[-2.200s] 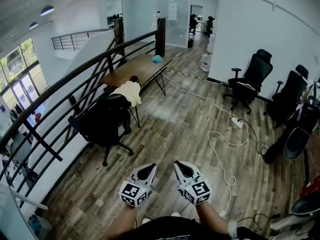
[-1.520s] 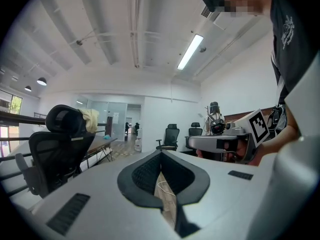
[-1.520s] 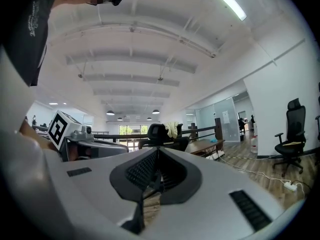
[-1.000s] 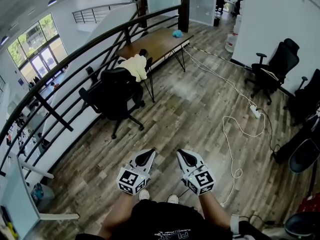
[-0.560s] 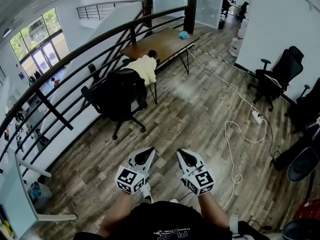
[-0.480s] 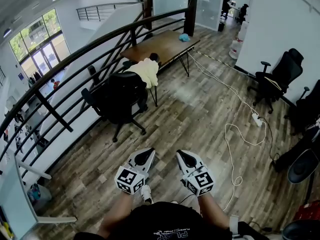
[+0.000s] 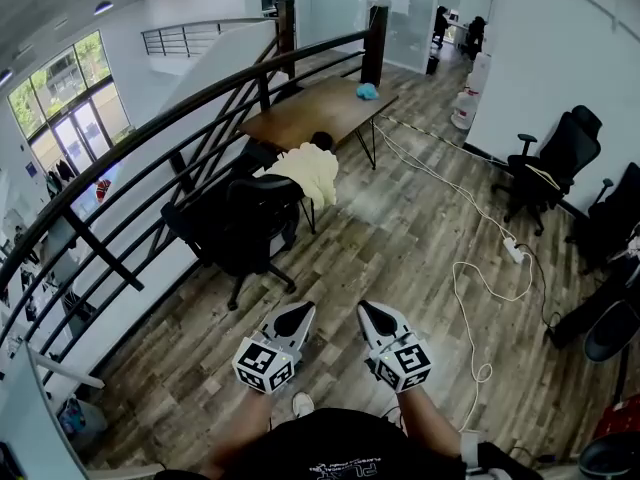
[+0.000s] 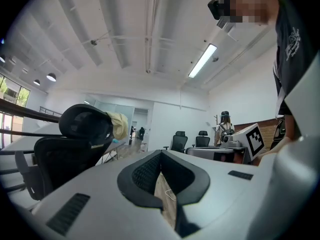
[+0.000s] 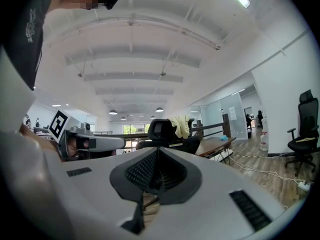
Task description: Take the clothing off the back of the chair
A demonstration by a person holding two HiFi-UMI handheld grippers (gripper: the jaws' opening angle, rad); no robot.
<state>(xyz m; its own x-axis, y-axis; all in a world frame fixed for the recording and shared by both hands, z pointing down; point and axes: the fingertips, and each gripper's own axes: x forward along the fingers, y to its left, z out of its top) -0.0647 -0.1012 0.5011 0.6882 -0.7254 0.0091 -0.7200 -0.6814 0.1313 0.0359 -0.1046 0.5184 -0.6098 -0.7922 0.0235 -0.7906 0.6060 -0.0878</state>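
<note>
Left gripper (image 7: 296,314): jaws together, empty, pointing level.
Right gripper (image 7: 372,314): closed too, nothing held, just beside the left.
Change: chair (image 7: 245,230) and clothing (image 7: 311,173) stand nearer and larger than 1 second ago. The person is closing in, and the grab looks yet to begin.
Clothing: pale yellow, draped over the chair back, ahead and a little left of the 2 grippers, still well apart from them.
Beyond: desk (image 7: 300,110) behind the chair.

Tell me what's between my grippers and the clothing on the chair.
Bare wood floor, in the head view; the black chair stands just beside that stretch.
</note>
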